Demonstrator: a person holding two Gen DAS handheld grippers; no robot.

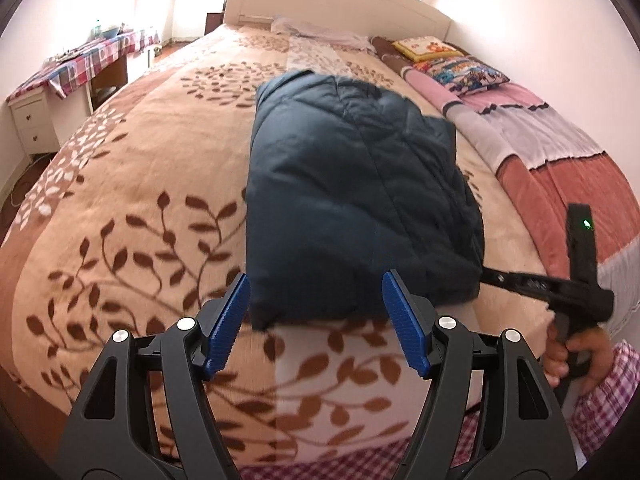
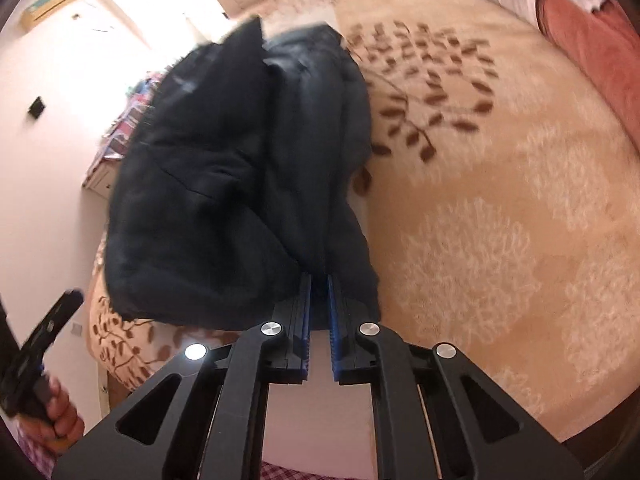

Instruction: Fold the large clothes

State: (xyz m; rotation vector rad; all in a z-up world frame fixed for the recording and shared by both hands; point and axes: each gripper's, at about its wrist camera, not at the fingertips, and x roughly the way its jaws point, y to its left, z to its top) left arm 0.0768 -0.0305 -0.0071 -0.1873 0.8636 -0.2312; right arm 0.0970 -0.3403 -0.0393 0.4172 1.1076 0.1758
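bedroom, bed [image 1: 132, 184] under a leaf-print blanket. right tool [image 2: 319, 280] pressed together, pinching the near edge of the dark padded jacket [image 1: 352, 192], which sits folded mid-bed. left tool [image 1: 316, 300] spread, holding nothing, just short of the jacket. risk: a one-sided grip on slippery bulk may let the fold spring open. no legible writing.

jacket [image 2: 240, 184] motion-blurred, right tongs' [image 1: 486, 274] tips hidden

the folded jacket [image 1: 360, 200] lies on the bed [image 1: 140, 200], pillows [image 1: 460, 64] behind it to the right.
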